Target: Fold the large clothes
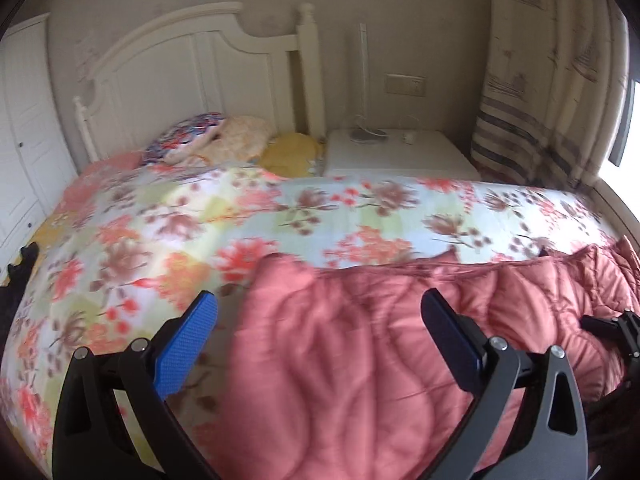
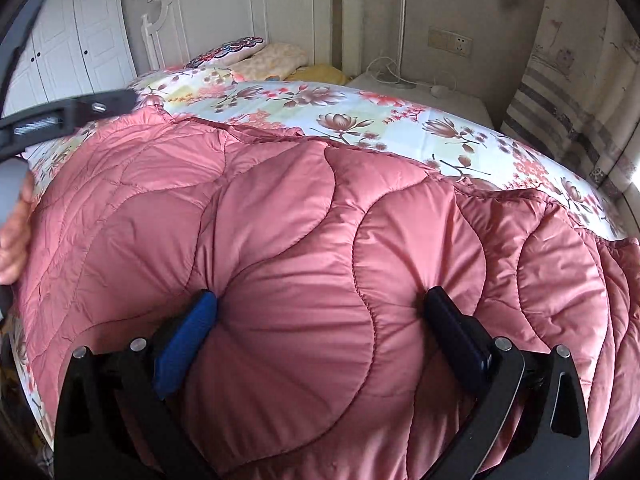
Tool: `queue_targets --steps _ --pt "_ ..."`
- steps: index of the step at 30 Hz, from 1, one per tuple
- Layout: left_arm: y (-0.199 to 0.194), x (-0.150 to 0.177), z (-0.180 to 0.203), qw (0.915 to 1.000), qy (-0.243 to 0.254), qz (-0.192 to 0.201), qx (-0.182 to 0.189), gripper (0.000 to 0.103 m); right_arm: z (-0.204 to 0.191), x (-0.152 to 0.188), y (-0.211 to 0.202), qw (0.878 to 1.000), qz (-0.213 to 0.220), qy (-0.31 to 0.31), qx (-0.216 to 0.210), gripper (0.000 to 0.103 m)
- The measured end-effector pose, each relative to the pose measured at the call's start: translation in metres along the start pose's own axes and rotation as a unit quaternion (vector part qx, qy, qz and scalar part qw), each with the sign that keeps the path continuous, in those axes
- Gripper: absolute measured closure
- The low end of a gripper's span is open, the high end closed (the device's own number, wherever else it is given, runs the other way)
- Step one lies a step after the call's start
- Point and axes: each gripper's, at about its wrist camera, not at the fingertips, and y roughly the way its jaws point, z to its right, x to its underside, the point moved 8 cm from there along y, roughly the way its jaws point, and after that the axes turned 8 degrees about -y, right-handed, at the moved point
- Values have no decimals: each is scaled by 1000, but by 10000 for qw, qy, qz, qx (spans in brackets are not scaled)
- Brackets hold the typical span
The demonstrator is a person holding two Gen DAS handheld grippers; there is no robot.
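Observation:
A large pink quilted padded garment (image 2: 304,216) lies spread on the bed's floral cover (image 2: 312,100). My right gripper (image 2: 320,308) is wide open, its fingertips pressed down into the puffy fabric, nothing clamped. In the left wrist view the garment (image 1: 360,344) fills the lower right. My left gripper (image 1: 320,312) is wide open just above the garment's left edge, holding nothing. The left gripper also shows at the far left of the right wrist view (image 2: 92,108), held in a hand. Part of the right gripper shows at the right edge of the left wrist view (image 1: 616,332).
A white headboard (image 1: 200,64) and pillows (image 1: 208,140) stand at the far end of the bed. A white nightstand (image 1: 396,152) with a lamp sits beside it. Curtains (image 1: 536,92) hang at right; white wardrobe doors (image 1: 20,128) at left. A dark object (image 1: 24,268) lies at the bed's left edge.

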Motion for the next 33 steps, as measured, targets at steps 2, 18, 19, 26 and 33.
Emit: queue_targets --steps 2,18,19,26,33 --pt "20 16 -20 9991 -38 -296 -290 2 0 0 0 10000 3 6 2 4" --pt "-12 17 20 10000 -18 18 32 2 2 0 0 9999 33 75 -60 4" --pt "-13 22 39 9996 233 -3 133 2 2 0 0 9999 31 75 -60 4" --pt "36 62 101 9913 1308 -119 -88 2 1 0 0 10000 38 74 -43 4" --pt "43 67 87 9939 941 -481 319 2 1 -2 -22 9993 -12 178 327 5"
